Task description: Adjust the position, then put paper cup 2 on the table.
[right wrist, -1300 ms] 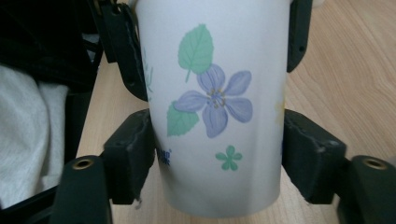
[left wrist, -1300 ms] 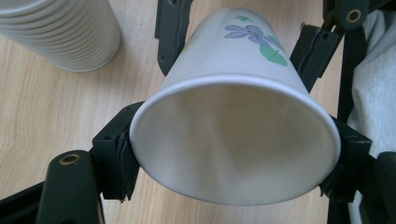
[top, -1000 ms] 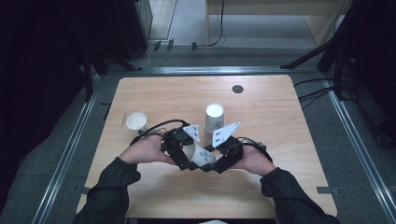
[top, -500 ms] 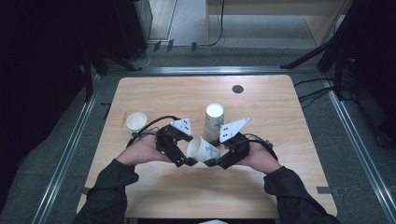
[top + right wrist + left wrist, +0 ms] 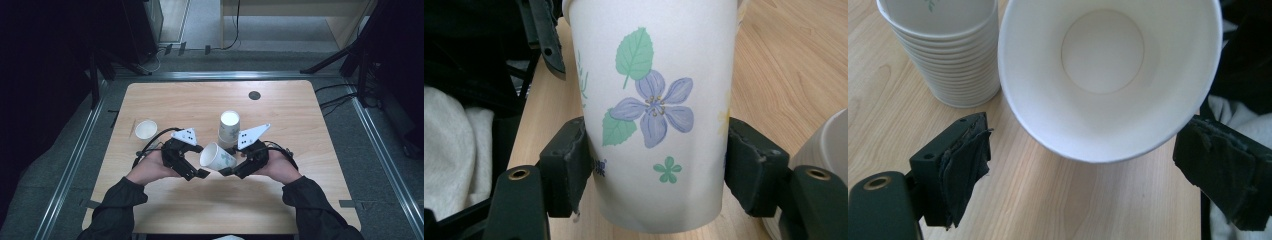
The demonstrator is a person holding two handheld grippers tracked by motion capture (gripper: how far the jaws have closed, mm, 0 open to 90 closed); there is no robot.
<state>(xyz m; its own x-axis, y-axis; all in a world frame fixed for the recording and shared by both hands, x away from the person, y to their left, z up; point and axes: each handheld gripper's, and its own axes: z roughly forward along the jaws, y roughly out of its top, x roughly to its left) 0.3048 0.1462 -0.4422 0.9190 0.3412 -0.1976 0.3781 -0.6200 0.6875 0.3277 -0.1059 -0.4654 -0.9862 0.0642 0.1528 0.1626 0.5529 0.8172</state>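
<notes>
Paper cup (image 5: pixel 651 110) between right gripper (image 5: pixel 659 165) jaws

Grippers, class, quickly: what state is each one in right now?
Left gripper: open, jaws just widened, clear of the cup.
Right gripper: closed on the cup.

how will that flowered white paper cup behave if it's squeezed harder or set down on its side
The flowered white paper cup looks thin-walled and empty, so probably light and easily crushed by the right gripper. Tapered and round, it would likely roll in a curve.
</notes>
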